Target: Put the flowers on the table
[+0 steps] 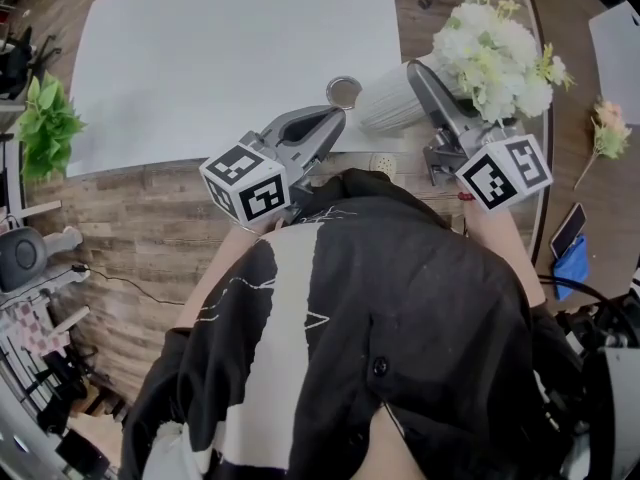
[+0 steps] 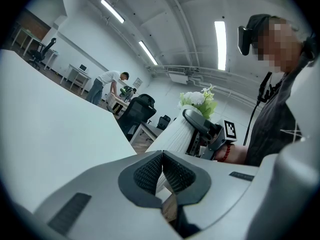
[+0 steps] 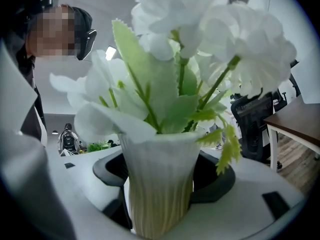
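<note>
fingers [image 3: 215, 176] of the right gripper [image 1: 432, 96] clamp the ribbed white vase [image 3: 159, 174] of flowers [image 1: 497, 53], tilted at the head view's upper right, by the table [image 1: 230, 58] edge. left gripper [image 2: 161, 164] is pinched together, empty. risk: the tilted, top-heavy vase could slip through that single grip.

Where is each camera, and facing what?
Head view: on the person's head, steeply down at the table; their shirt fills the bottom.
Left gripper view: on the left gripper, along its shut jaws toward the vase; shirt at right.
Right gripper view: on the right gripper, facing the clamped vase and flowers; shirt at left.
Shared: all three show the vase.
</note>
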Demonstrator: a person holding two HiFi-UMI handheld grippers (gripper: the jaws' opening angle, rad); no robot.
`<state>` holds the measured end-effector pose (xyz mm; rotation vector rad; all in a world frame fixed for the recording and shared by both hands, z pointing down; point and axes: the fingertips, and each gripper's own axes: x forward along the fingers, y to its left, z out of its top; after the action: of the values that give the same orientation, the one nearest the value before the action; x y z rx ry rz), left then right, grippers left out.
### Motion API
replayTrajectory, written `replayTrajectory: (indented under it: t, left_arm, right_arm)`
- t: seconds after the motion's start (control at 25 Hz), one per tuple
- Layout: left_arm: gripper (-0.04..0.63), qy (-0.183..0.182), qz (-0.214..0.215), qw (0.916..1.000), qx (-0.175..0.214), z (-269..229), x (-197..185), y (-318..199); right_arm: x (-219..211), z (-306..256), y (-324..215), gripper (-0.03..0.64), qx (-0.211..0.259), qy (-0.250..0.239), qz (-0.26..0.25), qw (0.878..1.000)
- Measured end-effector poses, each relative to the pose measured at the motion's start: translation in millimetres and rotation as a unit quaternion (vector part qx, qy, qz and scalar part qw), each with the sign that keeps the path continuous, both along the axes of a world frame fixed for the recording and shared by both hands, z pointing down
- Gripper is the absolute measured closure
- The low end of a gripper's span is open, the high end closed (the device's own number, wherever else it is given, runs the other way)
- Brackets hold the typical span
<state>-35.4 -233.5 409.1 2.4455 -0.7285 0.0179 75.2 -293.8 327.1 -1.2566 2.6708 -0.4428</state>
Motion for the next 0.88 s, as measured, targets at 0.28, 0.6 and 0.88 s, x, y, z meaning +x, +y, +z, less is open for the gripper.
replayTrajectory:
  t: [0.28, 0.6, 0.88]
  left_arm:
    - [0.580, 0.000, 0.002, 1.0000, -0.003, 1.7, -0.5, 3.7]
    - [0.580, 0.000, -0.001, 1.0000, -0.006, 3.2, -6.6, 3.9]
    - [0.580, 0.001, -0.002, 0.9999, -0.010, 9.0, -16.3, 5.0]
  right_arm:
    - [-19.0, 0.4, 10.6, 0.276, 0.022, 0.046, -0.018, 0.999]
    - [-29.6, 2.1, 10.4, 0.276, 0.026, 0.063, -0.024, 0.997]
    - [-46.8, 6.5, 13.3, 0.276, 0.035, 0.083, -0.036, 0.995]
